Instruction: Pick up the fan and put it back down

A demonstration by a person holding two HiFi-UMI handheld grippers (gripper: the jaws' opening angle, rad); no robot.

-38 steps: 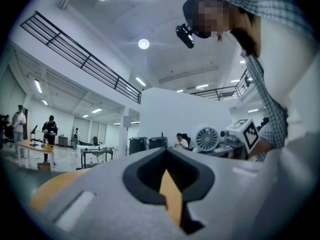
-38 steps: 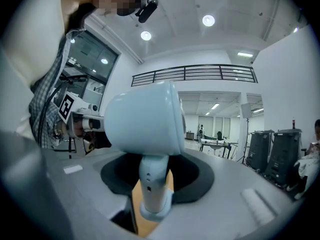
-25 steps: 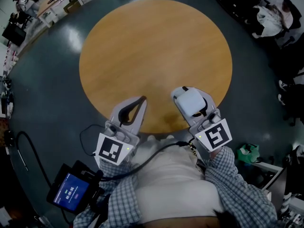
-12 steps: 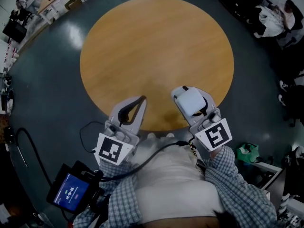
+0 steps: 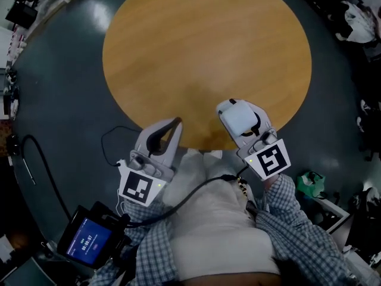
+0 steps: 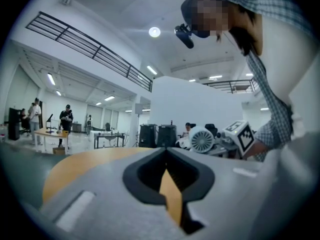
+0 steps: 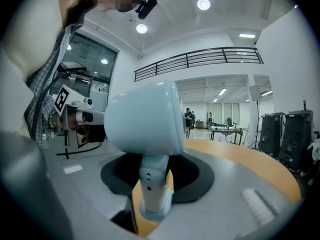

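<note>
Fan, pale smooth plastic: rounded head on slim cylindrical stem, stem pinched between the 2 jaws of right gripper, over near edge of round wood-grain table. Left gripper tips pressed together, empty.

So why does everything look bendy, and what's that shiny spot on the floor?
Left gripper view: a wide lens bends the railing and darkens the corners. Head view: the pale patch on the floor is probably glare from ceiling lamps. Right gripper view: the fan looks huge because it is so close.
</note>
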